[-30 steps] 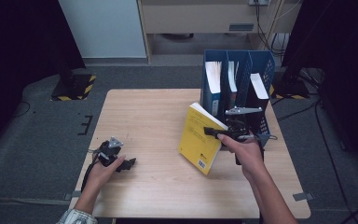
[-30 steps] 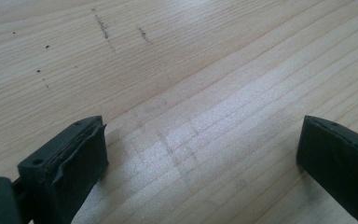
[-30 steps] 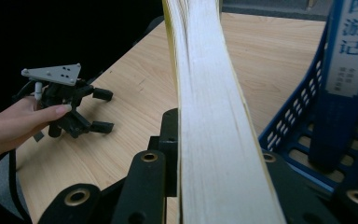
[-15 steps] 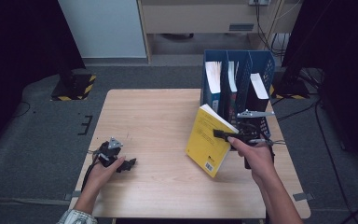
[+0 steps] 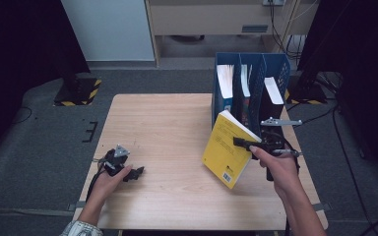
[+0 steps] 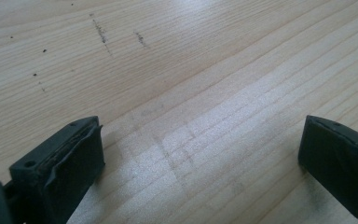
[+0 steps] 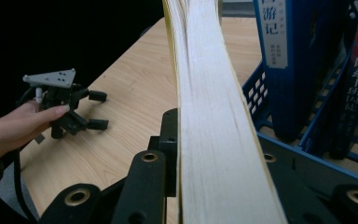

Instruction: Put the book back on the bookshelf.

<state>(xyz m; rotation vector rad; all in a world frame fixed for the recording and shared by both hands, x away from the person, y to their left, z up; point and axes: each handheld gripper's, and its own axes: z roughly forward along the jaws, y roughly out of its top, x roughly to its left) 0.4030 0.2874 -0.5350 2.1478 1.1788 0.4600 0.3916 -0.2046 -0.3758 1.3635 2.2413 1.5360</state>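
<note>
On the pale wooden table [image 5: 167, 128] the right gripper [image 5: 243, 144] clamps a yellow book [image 5: 226, 152] at its page edge, beside the blue file rack [image 5: 251, 83]; stiffish, fairly heavy, it may sag, while the left gripper [image 5: 137, 172] rests spread wide, holding nothing.

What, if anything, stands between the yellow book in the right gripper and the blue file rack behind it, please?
Nothing visible does. The right gripper holds the yellow book tilted just in front of the blue file rack, with only bare table around. The rack's slots already hold books, so free room is hard to judge.
</note>
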